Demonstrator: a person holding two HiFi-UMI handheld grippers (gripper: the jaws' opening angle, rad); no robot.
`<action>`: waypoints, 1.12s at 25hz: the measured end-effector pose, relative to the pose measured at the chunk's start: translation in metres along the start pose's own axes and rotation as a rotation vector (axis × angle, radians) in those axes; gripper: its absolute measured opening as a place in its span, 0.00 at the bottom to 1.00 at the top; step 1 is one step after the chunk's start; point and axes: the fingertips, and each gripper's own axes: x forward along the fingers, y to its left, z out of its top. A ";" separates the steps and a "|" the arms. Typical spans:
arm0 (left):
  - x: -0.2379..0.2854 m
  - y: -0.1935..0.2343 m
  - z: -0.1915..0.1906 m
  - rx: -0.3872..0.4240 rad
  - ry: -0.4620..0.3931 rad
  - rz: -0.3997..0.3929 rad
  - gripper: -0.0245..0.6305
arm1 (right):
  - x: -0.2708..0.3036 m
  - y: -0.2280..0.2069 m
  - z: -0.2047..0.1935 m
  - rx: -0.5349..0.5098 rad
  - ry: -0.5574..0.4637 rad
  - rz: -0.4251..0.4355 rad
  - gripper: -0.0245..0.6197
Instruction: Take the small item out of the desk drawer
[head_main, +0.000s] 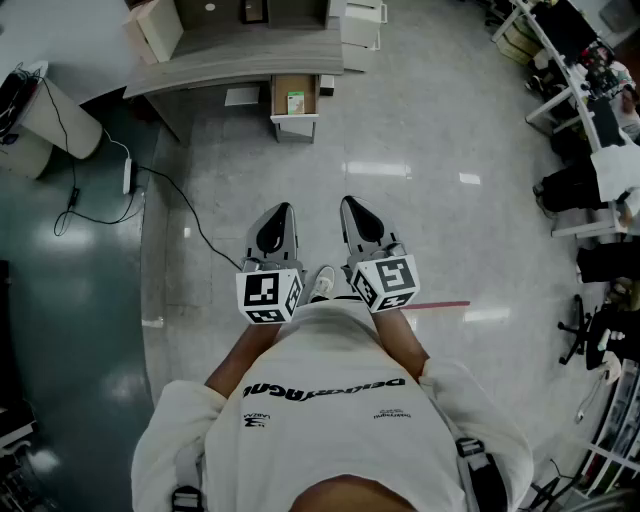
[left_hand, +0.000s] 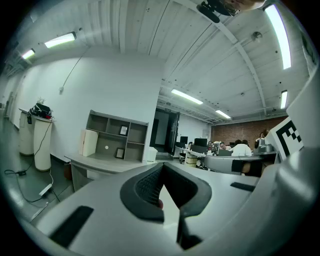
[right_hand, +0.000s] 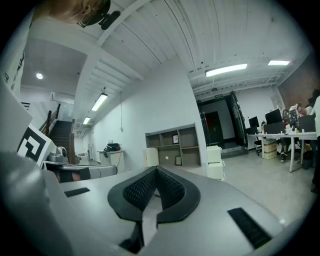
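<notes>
Left claw (head_main: 283, 208), right claw (head_main: 352, 204), closed; one drawer (head_main: 294, 123), maybe one item (head_main: 296, 102).

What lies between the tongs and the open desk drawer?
Bare shiny floor, in the head view, between left tongs, right tongs and drawer.

Left tool (head_main: 281, 212), right tool (head_main: 352, 207) — level, closed

Open desk drawer (head_main: 295, 125) pulled out from under the front edge of the grey surface (head_main: 230, 60); white front, pale brown inside. Within it, small item (head_main: 296, 102): green and white, boxy, lying flat near the middle. Too small for finer detail.
</notes>
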 end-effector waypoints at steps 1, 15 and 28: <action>0.002 0.001 0.000 0.001 0.001 0.000 0.06 | 0.002 -0.001 0.000 0.000 -0.001 -0.002 0.09; 0.053 0.001 -0.002 0.048 0.024 0.016 0.06 | 0.040 -0.039 0.002 0.034 -0.009 0.041 0.09; 0.092 -0.005 -0.010 0.084 0.055 0.063 0.06 | 0.066 -0.076 0.004 0.096 -0.031 0.095 0.09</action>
